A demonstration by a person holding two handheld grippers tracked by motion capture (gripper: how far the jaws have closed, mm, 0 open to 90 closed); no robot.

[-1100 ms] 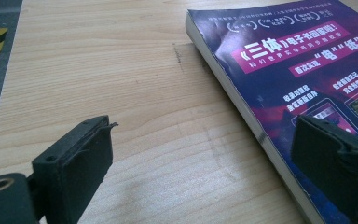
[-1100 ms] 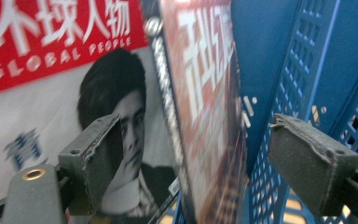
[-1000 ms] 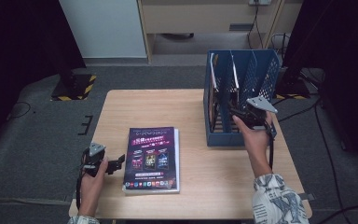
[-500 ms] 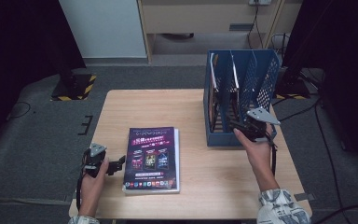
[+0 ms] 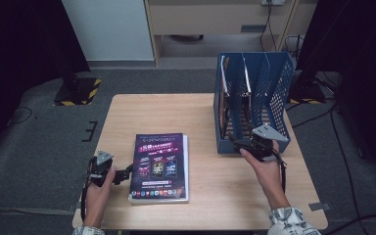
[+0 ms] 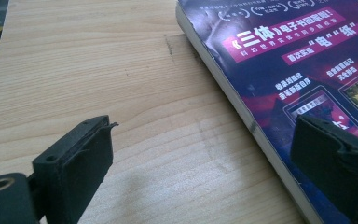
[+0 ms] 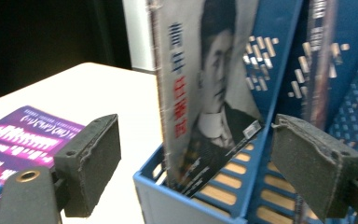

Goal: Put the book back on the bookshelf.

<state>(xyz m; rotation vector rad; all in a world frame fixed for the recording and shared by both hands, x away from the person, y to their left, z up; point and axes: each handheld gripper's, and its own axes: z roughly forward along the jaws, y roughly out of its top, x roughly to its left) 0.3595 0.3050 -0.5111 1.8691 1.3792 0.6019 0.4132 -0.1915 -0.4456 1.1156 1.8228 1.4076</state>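
The right claw [image 5: 239, 145], jaws just opened wide and empty, sits at the blue perforated plastic file rack [image 5: 274, 88] by the desk's right edge. The left claw [image 5: 125, 172], also wide, flanks the purple-covered paperback book [image 5: 160, 164] near the front edge; next, judging by this, close on its edge.
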